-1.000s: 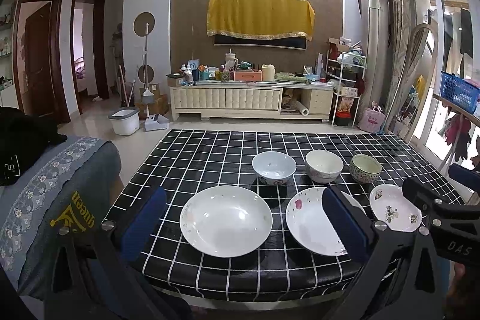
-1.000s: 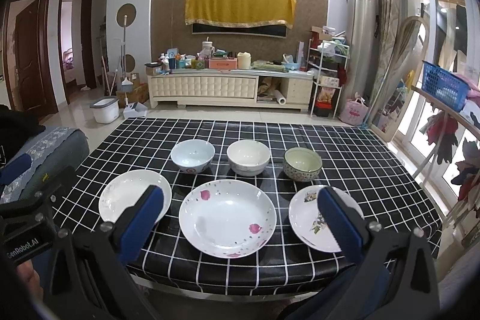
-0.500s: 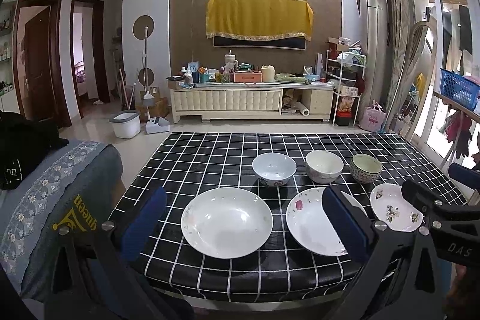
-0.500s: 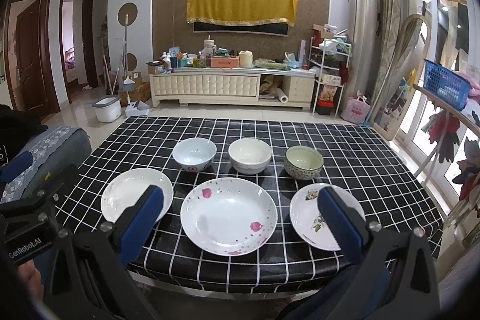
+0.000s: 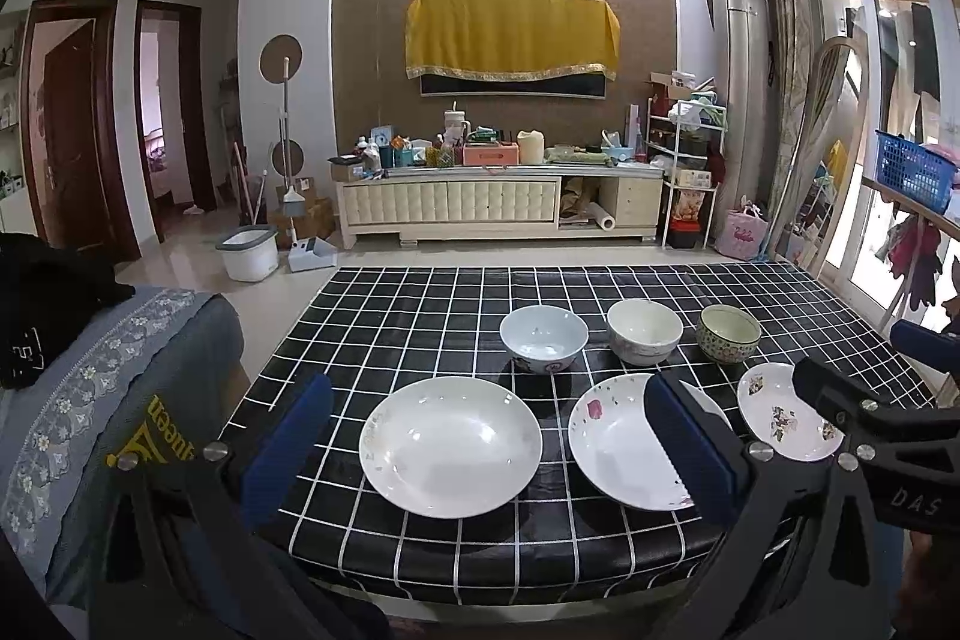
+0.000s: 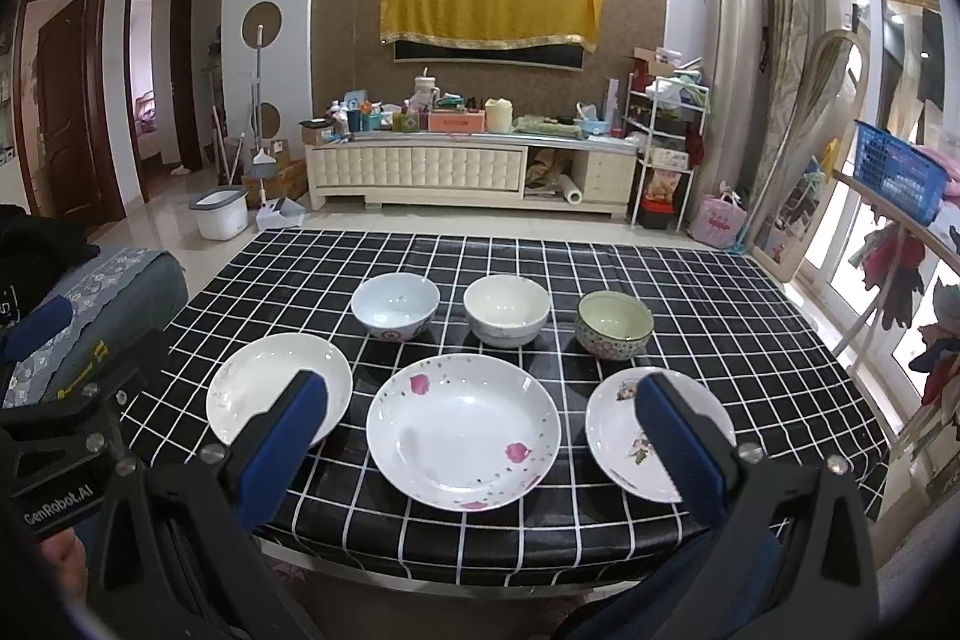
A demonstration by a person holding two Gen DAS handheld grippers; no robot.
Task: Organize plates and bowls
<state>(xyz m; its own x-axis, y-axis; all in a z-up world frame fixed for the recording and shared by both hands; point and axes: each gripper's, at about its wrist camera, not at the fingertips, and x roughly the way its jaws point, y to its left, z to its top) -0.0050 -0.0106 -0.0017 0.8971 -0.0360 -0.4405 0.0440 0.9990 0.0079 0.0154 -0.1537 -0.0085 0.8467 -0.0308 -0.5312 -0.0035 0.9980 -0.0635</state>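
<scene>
Three plates lie in a front row on the black checked table (image 5: 420, 304): a plain white plate (image 5: 450, 445) (image 6: 277, 388) at left, a pink-petal plate (image 5: 624, 439) (image 6: 463, 430) in the middle, a small flowered plate (image 5: 780, 418) (image 6: 630, 436) at right. Behind them stand a pale blue bowl (image 5: 543, 337) (image 6: 394, 304), a white bowl (image 5: 644, 329) (image 6: 506, 309) and a green patterned bowl (image 5: 728, 333) (image 6: 613, 323). My left gripper (image 5: 486, 454) is open and empty, before the white plate. My right gripper (image 6: 477, 451) is open and empty, before the pink-petal plate.
A grey patterned cushion (image 5: 120, 376) with black cloth sits left of the table. The table's front edge (image 6: 480, 550) is just below the grippers. A TV cabinet (image 5: 498, 208) stands across the floor, and a blue basket (image 6: 894, 172) on a rail at right.
Both views have shifted slightly; the plates and bowls sit a little differently in frame. Nothing on the table has moved, and both grippers stay open.
</scene>
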